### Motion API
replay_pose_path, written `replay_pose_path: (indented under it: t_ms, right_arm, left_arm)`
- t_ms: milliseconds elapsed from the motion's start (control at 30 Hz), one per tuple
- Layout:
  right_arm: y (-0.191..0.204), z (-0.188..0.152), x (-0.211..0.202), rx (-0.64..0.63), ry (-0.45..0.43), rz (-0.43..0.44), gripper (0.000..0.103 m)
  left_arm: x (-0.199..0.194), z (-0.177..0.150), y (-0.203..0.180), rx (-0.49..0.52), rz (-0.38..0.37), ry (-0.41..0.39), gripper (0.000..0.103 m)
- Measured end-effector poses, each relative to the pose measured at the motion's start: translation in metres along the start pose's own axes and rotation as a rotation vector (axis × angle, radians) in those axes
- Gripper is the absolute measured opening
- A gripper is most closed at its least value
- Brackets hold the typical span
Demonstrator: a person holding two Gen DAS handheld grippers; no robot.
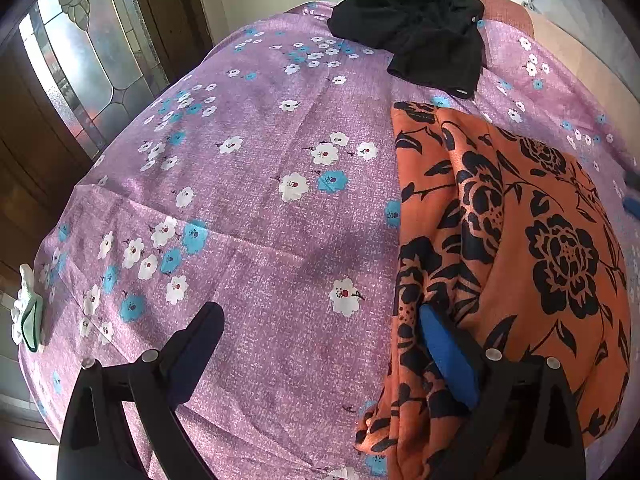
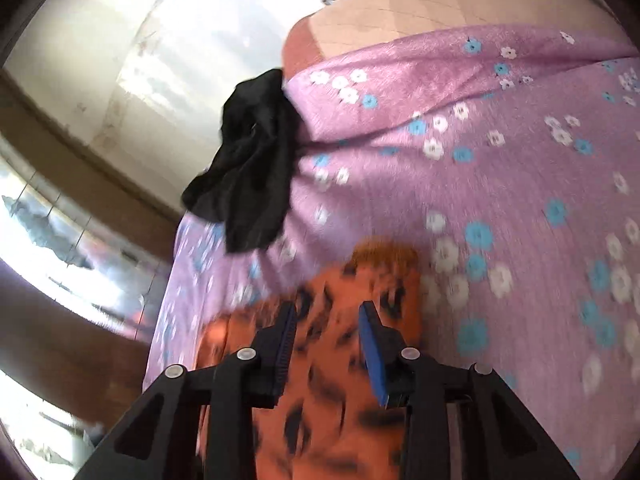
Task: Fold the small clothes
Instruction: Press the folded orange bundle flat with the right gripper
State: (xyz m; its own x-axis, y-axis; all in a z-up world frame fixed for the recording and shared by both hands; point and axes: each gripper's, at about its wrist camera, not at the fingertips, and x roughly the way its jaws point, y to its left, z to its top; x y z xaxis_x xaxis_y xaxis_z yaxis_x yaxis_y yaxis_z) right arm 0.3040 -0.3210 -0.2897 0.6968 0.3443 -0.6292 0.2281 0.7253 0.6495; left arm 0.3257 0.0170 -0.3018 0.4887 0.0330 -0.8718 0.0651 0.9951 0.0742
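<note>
An orange cloth with black flower print [image 1: 516, 240] lies partly folded on the right of a purple flowered sheet [image 1: 260, 200]. My left gripper [image 1: 320, 320] is open wide; its right finger [image 1: 448, 352] rests against the cloth's left edge, its left finger [image 1: 196, 344] is over the bare sheet. In the blurred right wrist view my right gripper [image 2: 330, 320] is open just above the orange cloth [image 2: 328, 392], nothing between its fingers. A crumpled black garment [image 1: 420, 28] lies at the far edge of the sheet; it also shows in the right wrist view [image 2: 252, 160].
A wooden door with leaded glass [image 1: 80, 60] stands left of the covered surface. A small white and green object [image 1: 28, 312] sits at the sheet's left edge. Bare tan surface [image 2: 400, 0] shows beyond the sheet's far edge.
</note>
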Motion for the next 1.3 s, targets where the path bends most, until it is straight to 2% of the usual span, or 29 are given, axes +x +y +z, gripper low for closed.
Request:
replay_pose_path:
  t_ms: [167,267,467,533,567,600,767,933,1300]
  right_arm:
    - [-0.003,-0.056,-0.008,-0.045,0.107,-0.025,0.038]
    - [-0.005,-0.073,-0.006,-0.117,0.084,-0.022,0.038]
    - [-0.001,-0.069,-0.007,-0.144,0.122,-0.039,0.039]
    - [0.002,-0.067,-0.012,-0.145,0.138,-0.029,0.053]
    - [0.004,-0.065,-0.016,-0.147,0.143,-0.009,0.066]
    - [0.005,-0.064,-0.02,-0.148,0.137,-0.002,0.068]
    - [0.005,-0.057,-0.038,-0.148,0.095,0.001,0.069]
    - [-0.012,-0.054,-0.029,-0.077,0.139,0.004,0.069]
    - [-0.015,-0.055,-0.023,-0.07,0.167,0.022,0.069]
  left_arm:
    - [-0.002,-0.002,-0.001,0.005,0.006,-0.011,0.098]
    - [-0.002,-0.002,-0.002,0.009,0.011,-0.015,0.098]
    - [-0.002,-0.003,-0.003,0.014,0.019,-0.016,0.098]
    - [-0.003,-0.002,-0.002,0.014,0.02,-0.015,0.098]
    - [-0.004,-0.002,-0.003,0.018,0.022,-0.018,0.097]
    - [-0.004,-0.001,-0.002,0.021,0.024,-0.02,0.097]
    - [-0.011,0.0,-0.001,0.017,0.01,-0.049,0.097]
    - [-0.019,0.001,-0.002,-0.006,-0.008,-0.082,0.097]
    - [-0.026,0.005,-0.011,-0.027,-0.022,-0.112,0.097]
